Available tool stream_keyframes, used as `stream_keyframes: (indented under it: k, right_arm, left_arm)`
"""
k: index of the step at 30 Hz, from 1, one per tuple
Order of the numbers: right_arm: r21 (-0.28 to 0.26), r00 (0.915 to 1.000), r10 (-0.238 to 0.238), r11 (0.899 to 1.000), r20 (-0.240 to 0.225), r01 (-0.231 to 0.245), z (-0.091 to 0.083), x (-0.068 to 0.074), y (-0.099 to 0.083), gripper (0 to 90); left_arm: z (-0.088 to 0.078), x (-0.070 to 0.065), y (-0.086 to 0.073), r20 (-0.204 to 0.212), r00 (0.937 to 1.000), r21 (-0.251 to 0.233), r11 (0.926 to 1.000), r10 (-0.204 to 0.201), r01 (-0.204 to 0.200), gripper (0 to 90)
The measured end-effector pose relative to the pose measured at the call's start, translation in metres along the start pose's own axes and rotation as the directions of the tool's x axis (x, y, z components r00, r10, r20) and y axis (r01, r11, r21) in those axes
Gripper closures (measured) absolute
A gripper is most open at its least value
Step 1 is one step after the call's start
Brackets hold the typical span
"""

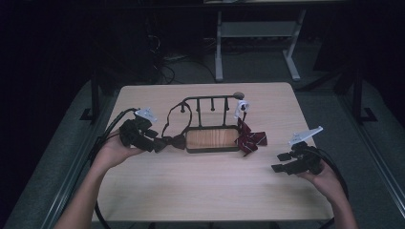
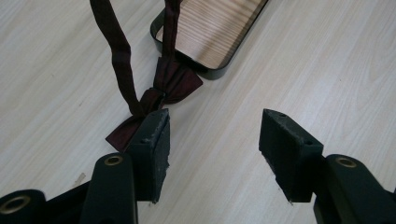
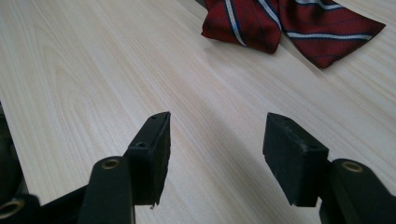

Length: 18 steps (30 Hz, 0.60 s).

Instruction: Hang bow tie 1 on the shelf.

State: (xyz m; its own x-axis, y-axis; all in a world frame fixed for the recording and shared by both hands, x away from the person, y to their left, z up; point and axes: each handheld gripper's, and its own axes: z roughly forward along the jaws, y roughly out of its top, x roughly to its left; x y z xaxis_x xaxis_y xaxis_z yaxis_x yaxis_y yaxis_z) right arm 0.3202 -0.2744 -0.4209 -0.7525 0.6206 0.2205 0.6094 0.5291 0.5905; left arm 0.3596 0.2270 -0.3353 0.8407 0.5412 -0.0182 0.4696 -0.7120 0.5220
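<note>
From the high view, there's a light wood-grain table point(image 1: 205, 191) with a black metal rack point(image 1: 210, 102) in the middle, thin upright pegs along a top bar over a rounded tray base point(image 1: 212, 139) with a wooden floor, and that tray has nothing lying in it. A dark maroon bow tie point(image 1: 175, 140) lies on the table just left of the tray, its strap looping up over the rack's left end. A red striped bow tie point(image 1: 250, 138) lies off the tray's right corner, under a white tag point(image 1: 241, 106) hanging from the rack. The left gripper point(image 1: 157, 144) sits right beside the maroon tie, and the right gripper point(image 1: 282, 162) rests well apart from the striped one, jaws spread. In the left gripper view, the left gripper's jaws stand wide apart with nothing between them; the maroon bow tie point(image 2: 161, 95) is soft woven cloth, its lower wing just beside the left pad point(image 2: 156, 144), though I can't tell if they touch, and the tray's point(image 2: 187, 58) glossy dark rim shows beyond. In the right gripper view, the jaws are wide open over bare table point(image 3: 93, 70), and the striped tie point(image 3: 285, 23), ribbed red fabric with white and blue lines, lies ahead.
</note>
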Motion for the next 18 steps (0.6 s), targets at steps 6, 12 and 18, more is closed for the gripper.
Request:
stream_keyframes:
  k: [6,12,18]
  right_arm:
    - [0.001,1.0000,0.003,1.000,-0.001,-0.003,0.000,0.000,0.000,41.5]
    - [0.003,1.0000,0.004,1.000,-0.003,-0.004,0.001,0.000,0.000,41.5]
    - [0.003,1.0000,0.001,1.000,-0.003,-0.001,0.002,-0.001,-0.001,41.5]
  left_arm:
    - [0.004,-0.002,-0.007,0.004,1.0000,-0.004,1.0000,-0.002,0.002,41.9]
    - [0.007,-0.007,-0.012,0.006,1.0000,-0.021,0.9998,-0.004,0.004,41.1]
    - [0.011,-0.009,-0.020,0.006,1.0000,-0.024,0.9997,-0.005,0.005,40.3]
